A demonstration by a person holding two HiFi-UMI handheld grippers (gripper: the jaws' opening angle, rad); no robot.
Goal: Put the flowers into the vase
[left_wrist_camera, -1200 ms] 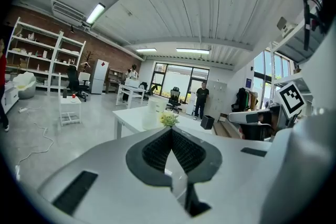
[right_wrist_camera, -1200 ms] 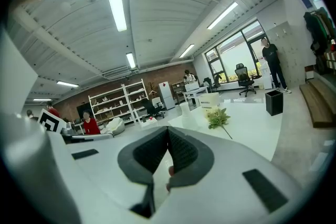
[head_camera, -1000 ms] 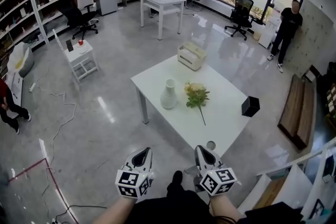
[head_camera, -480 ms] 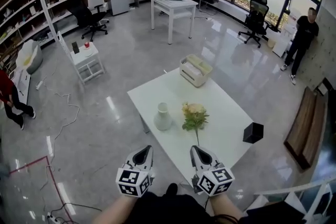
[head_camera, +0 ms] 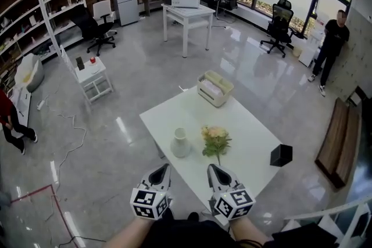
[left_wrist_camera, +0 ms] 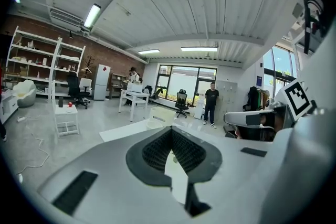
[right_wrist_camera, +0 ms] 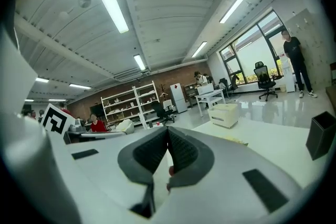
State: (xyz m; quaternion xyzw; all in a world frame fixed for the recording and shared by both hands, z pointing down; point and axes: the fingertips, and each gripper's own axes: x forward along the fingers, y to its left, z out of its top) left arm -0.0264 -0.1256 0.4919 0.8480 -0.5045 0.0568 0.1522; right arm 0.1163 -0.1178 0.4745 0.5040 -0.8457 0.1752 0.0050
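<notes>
The left hand-held gripper (head_camera: 163,168) is closed and empty, near the edge of the white rectangular surface (head_camera: 250,133). The white narrow-necked ceramic vase (head_camera: 180,142) stands there, with the pale yellow flowers with green leaves (head_camera: 215,139) lying just beside it. The right hand-held gripper (head_camera: 211,168) is also closed and empty. I think the thin stem may slip, or a push may tip the vase.

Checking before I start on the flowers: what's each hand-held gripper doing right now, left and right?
Left hand-held gripper: closed, holding nothing.
Right hand-held gripper: closed, holding nothing.
</notes>
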